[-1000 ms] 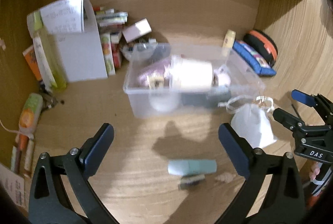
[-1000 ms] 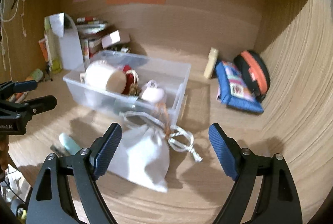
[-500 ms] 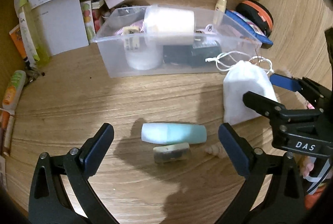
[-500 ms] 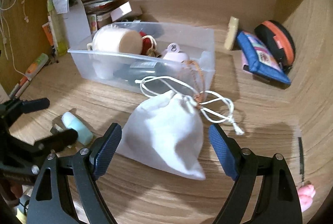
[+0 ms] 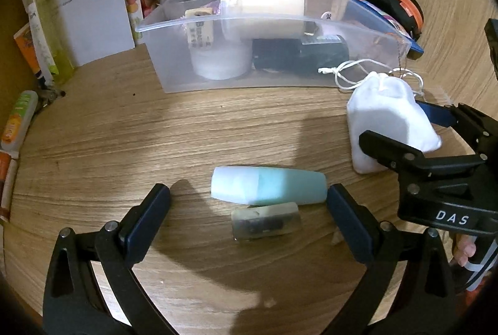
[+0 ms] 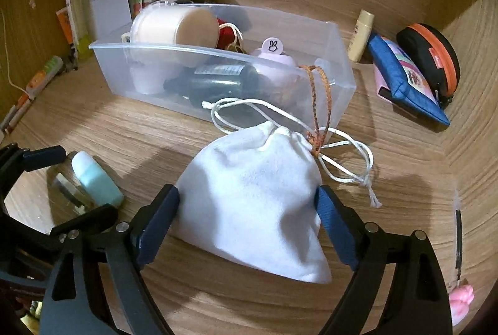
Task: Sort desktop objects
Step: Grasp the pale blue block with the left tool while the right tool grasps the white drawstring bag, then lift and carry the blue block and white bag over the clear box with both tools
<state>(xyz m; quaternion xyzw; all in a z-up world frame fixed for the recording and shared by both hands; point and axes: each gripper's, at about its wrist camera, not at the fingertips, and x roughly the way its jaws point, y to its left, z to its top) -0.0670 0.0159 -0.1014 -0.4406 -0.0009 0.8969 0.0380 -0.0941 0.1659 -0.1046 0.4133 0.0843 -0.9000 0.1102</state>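
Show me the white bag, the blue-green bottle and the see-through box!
white bag (image 6: 252,195), right wrist view, middle of the cloth.
blue-green bottle (image 5: 280,188), left wrist view, its teal body.
see-through box (image 6: 339,67), right wrist view, right end wall.

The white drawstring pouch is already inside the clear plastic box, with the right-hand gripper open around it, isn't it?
Not quite. The white drawstring pouch lies on the wooden desk in front of the clear plastic box, not inside it; only its cord reaches toward the box. The right wrist view shows this. The rest holds: the right gripper is open, one finger on each side of the pouch.
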